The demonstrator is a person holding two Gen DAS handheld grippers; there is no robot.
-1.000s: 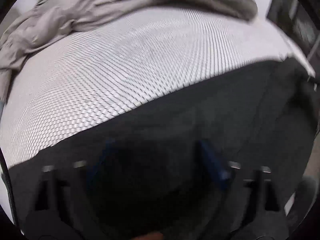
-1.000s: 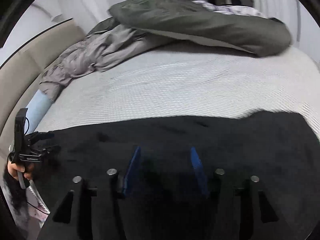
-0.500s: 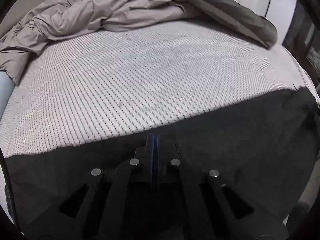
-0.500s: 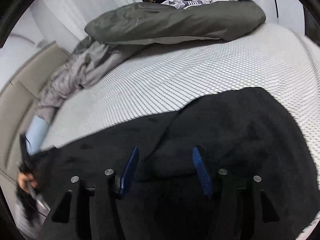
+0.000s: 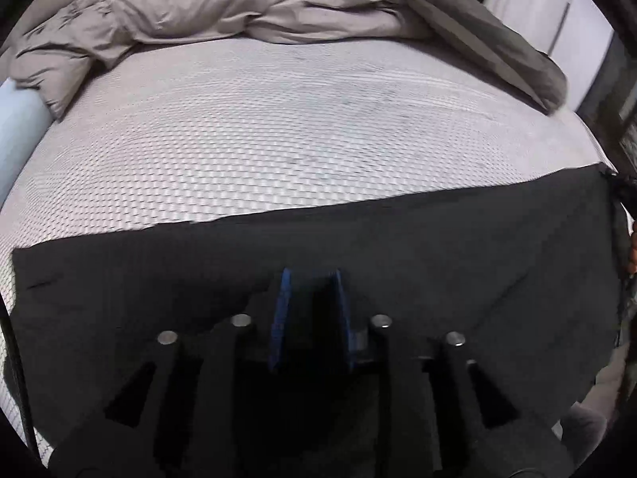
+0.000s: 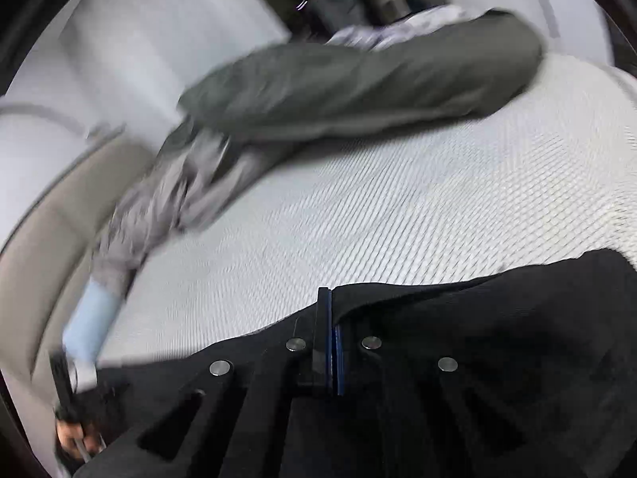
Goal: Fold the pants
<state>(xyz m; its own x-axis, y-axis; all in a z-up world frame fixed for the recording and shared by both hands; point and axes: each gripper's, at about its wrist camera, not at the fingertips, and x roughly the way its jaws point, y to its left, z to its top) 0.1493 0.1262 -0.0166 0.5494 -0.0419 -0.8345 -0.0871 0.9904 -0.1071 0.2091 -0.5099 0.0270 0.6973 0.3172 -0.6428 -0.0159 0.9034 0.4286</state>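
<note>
Black fabric, matte and slightly fuzzy: the pants (image 5: 438, 263) lie spread across the lower half of both frames on a white quilted mattress (image 5: 278, 139), far edge running almost straight from left to right in the left wrist view. In the right wrist view the pants (image 6: 497, 338) show a raised fold ridge just right of centre, edge lifting off the mattress (image 6: 398, 207).

Left gripper (image 5: 310, 310) sits low centre with its blue pads a small gap apart and opening; dark cloth is behind and between them, but I cannot tell whether the pads press on it. Right gripper (image 6: 330, 338) is closed, blue pads together at lower centre, apparently pinching the pants edge where the ridge starts; how much cloth is caught is hard to see, frame blurred.

Risks, as judgement: left jaws opening could drop that side, so the fold goes crooked. A thin pinch on the right may slip if pulled quickly. Dragging could bunch the cloth instead of folding it.

Further out: crumpled beige blanket (image 5: 199, 12) upper left, grey-green duvet (image 6: 358, 75) across the top, light blue pillow (image 6: 89, 318) at left edge.
</note>
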